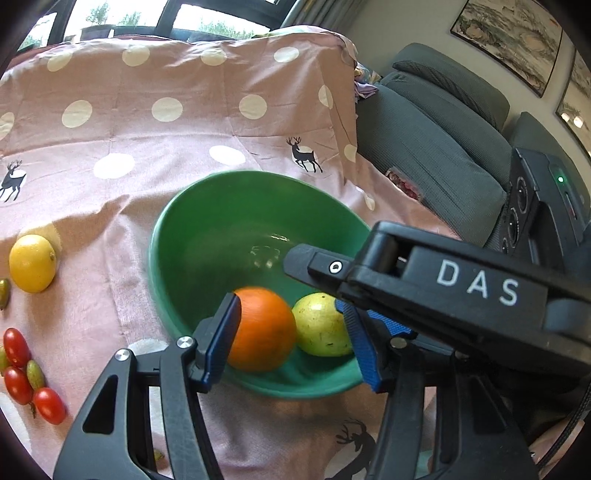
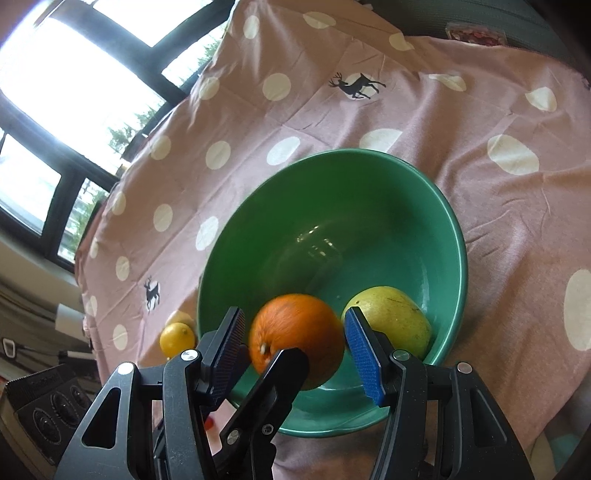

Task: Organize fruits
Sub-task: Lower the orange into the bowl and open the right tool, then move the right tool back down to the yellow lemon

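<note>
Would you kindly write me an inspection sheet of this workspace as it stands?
Surface: pink spotted cloth, creased, with deer prints.
Job's things: orange and yellow-green fruit lie in the green bowl; lemon and cherry tomatoes lie on the cloth, outside it.
Clutter: small packet on the grey sofa.
Grippers: left gripper and right gripper both over the bowl, jaws open, holding nothing.
Cables: dark braided cord at the left wrist view's right edge.
Surroundings: sofa, windows, framed pictures.
</note>
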`<action>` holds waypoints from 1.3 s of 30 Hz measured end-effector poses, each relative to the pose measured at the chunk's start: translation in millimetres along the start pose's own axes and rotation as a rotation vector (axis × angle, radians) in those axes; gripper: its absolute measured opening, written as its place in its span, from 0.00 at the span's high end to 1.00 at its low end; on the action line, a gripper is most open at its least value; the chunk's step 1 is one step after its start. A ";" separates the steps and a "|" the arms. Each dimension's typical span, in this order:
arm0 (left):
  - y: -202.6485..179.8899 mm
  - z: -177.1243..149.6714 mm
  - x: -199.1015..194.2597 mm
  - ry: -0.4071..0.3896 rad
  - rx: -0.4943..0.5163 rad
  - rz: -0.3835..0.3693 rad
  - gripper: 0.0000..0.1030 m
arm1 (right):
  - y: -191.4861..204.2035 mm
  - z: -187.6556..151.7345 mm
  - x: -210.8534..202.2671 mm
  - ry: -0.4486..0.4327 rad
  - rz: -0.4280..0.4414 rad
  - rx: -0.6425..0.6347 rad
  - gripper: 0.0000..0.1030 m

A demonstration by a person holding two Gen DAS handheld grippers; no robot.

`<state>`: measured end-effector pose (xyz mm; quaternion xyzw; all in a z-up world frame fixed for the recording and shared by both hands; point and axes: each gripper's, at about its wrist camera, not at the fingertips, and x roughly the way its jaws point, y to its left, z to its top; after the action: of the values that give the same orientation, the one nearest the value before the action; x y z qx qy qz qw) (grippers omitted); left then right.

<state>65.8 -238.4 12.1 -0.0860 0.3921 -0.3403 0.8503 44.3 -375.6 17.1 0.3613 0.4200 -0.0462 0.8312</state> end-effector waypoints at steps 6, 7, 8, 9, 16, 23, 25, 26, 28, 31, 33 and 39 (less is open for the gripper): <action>7.1 -0.7 -24.4 -0.052 -0.018 0.001 0.42 | 10.4 -2.6 -6.1 -0.036 -0.038 -0.044 0.42; 9.2 -0.5 -29.4 -0.059 -0.025 0.000 0.40 | 11.8 -2.2 -7.1 -0.043 -0.046 -0.050 0.42; 11.4 -0.4 -34.1 -0.066 -0.030 0.003 0.39 | 13.6 -2.5 -8.8 -0.054 -0.048 -0.057 0.41; 12.8 -0.4 -38.4 -0.075 -0.031 0.010 0.39 | 16.8 -3.3 -10.9 -0.064 -0.040 -0.066 0.40; 36.0 -3.8 -78.2 -0.154 -0.058 0.108 0.29 | 45.0 -13.1 -18.1 -0.104 -0.050 -0.145 0.40; 84.1 -9.6 -127.0 -0.206 -0.177 0.269 0.23 | 70.7 -24.2 -13.1 -0.104 -0.036 -0.191 0.35; 101.5 -12.6 -141.4 -0.231 -0.225 0.310 0.19 | 79.8 -28.9 -12.1 -0.105 -0.035 -0.212 0.34; 110.2 -14.9 -148.2 -0.237 -0.250 0.329 0.17 | 84.4 -31.1 -11.1 -0.104 -0.034 -0.222 0.34; 127.9 -21.0 -160.0 -0.240 -0.304 0.372 0.16 | 95.0 -35.9 -7.9 -0.099 -0.032 -0.245 0.34; 151.6 -26.6 -172.5 -0.233 -0.374 0.456 0.15 | 110.8 -43.7 -0.7 -0.086 -0.043 -0.288 0.34; 163.9 -31.3 -178.8 -0.228 -0.405 0.512 0.14 | 121.5 -49.5 5.8 -0.076 -0.051 -0.314 0.34; 197.8 -45.3 -191.3 -0.193 -0.492 0.608 0.14 | 148.1 -64.6 32.7 -0.027 -0.030 -0.374 0.33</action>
<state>45.9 39.7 16.1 -0.1987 0.3875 0.0402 0.8993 78.7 -218.1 51.5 0.1933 0.4155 0.0153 0.8887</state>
